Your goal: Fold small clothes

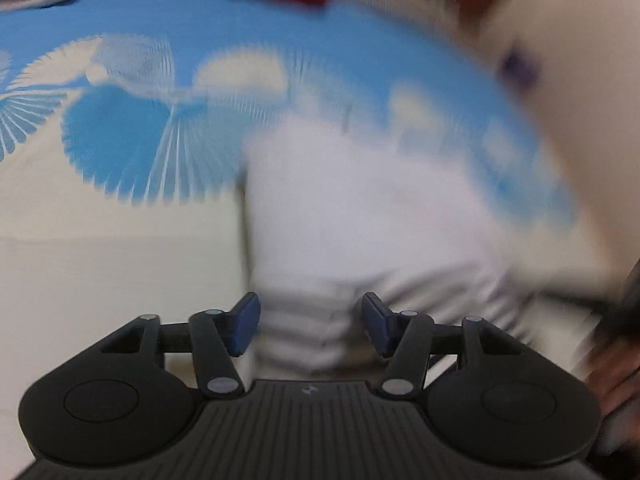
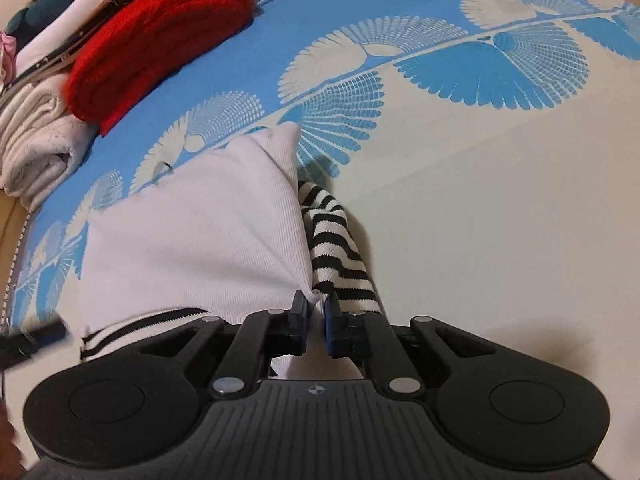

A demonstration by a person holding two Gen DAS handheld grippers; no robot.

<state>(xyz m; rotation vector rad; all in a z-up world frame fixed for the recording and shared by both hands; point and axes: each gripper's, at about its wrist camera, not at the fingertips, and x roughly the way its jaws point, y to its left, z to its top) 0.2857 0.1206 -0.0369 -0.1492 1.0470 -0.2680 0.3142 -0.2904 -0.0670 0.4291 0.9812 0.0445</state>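
We find the right gripper [image 2: 316, 314] clenched on a pinched edge of the white ribbed garment [image 2: 192, 232], its jaws nearly together with fabric bunched between them. The garment lies spread on the blue and cream patterned sheet [image 2: 500, 200], left of the gripper, with a black-and-white striped part [image 2: 340, 248] running just beside it on the right and a striped hem near the lower left. In the left wrist view, which is heavily blurred, we record the left gripper [image 1: 311, 326] with jaws released and wide apart; the white garment [image 1: 360, 220] sits between and beyond its blue pads [image 1: 246, 326], though we cannot tell whether they touch it. A folded red knit [image 2: 156, 40] and a rolled white towel [image 2: 36, 140] rest at the far edge of the sheet.
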